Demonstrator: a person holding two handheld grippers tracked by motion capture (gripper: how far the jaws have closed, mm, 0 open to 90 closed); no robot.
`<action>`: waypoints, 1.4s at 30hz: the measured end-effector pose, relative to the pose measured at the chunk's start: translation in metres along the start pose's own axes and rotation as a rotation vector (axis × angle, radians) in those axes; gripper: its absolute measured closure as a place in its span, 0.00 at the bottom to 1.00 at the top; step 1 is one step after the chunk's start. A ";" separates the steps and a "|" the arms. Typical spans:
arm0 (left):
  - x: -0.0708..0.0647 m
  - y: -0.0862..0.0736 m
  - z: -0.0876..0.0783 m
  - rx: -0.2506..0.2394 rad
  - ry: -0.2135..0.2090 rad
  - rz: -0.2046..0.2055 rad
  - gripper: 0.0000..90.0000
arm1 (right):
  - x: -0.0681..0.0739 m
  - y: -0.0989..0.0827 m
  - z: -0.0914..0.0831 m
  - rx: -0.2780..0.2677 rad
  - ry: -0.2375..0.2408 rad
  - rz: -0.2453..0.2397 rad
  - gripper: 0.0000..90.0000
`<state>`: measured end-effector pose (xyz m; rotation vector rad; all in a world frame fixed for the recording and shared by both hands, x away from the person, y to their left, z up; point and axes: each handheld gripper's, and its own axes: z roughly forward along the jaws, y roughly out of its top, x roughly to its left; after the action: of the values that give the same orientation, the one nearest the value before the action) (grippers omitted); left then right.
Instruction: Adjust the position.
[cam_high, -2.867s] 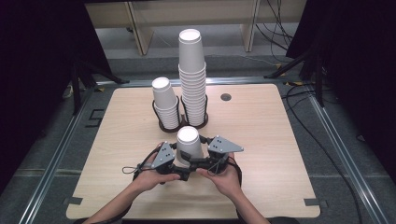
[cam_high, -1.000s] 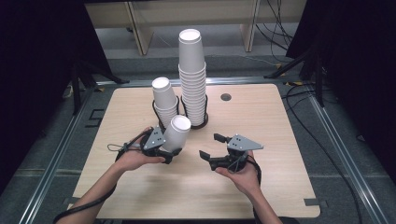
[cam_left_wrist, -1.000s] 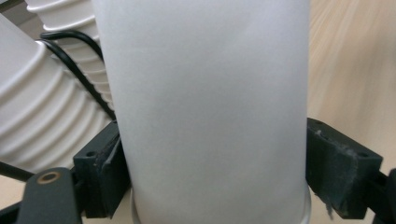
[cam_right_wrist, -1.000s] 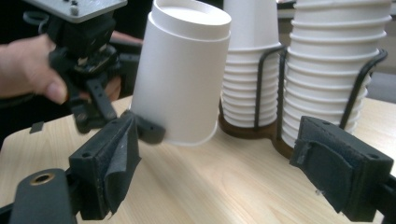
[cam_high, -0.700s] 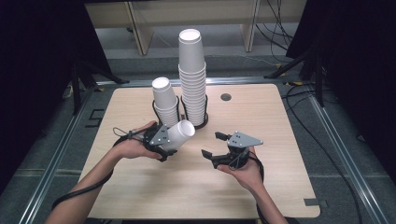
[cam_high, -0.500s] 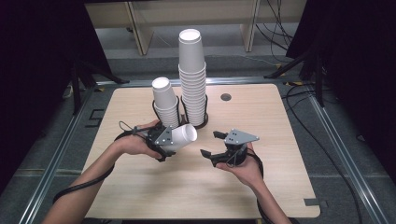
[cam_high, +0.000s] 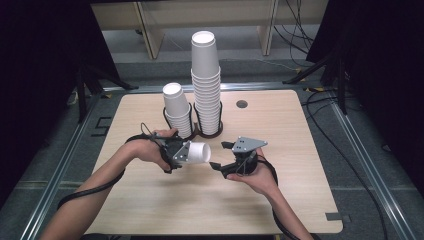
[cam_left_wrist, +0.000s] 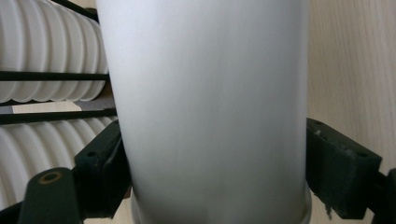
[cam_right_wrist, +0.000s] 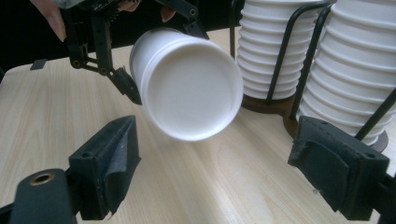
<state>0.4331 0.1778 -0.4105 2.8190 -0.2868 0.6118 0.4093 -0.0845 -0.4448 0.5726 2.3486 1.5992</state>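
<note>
Wooden table (cam_high: 300, 170) in a dark room, cables on the floor behind it. Two black wire holders stand at the table's far middle: short cup stack (cam_high: 177, 110) on the left, tall cup stack (cam_high: 206, 82) on the right, the two holders just beside each other.

Left gripper (cam_high: 176, 156): held in the person's left hand (cam_high: 150, 148), just in front of the short stack. Jaws pinch a single white paper cup (cam_high: 196, 152) across its wall; in the left gripper view both black pads press the cup (cam_left_wrist: 210, 107) on either side. Cup lies tilted roughly level, off the table surface, one end turned toward the right gripper. In the right gripper view that end shows as a flat white disc with a raised edge (cam_right_wrist: 191, 98), so it reads as the cup's base.

Right gripper (cam_high: 222, 156): held in the right hand (cam_high: 257, 177), near the table's middle, just right of the cup. Jaws spread wide, nothing between them; they have just been closing a little. Cup sits ahead of these jaws, not touched by them
</note>
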 end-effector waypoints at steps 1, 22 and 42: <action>0.000 0.000 0.000 0.015 -0.002 0.007 0.19 | 0.000 0.001 0.001 0.010 -0.003 -0.015 0.18; 0.005 0.017 0.002 0.128 -0.046 0.149 0.19 | 0.005 0.015 0.037 0.097 0.101 -0.086 0.21; 0.005 0.027 0.004 0.131 -0.070 0.163 0.19 | 0.002 0.012 0.047 0.152 0.122 -0.098 0.24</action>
<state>0.4331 0.1502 -0.4067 2.9673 -0.5123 0.5861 0.4286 -0.0404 -0.4509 0.3922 2.5608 1.4612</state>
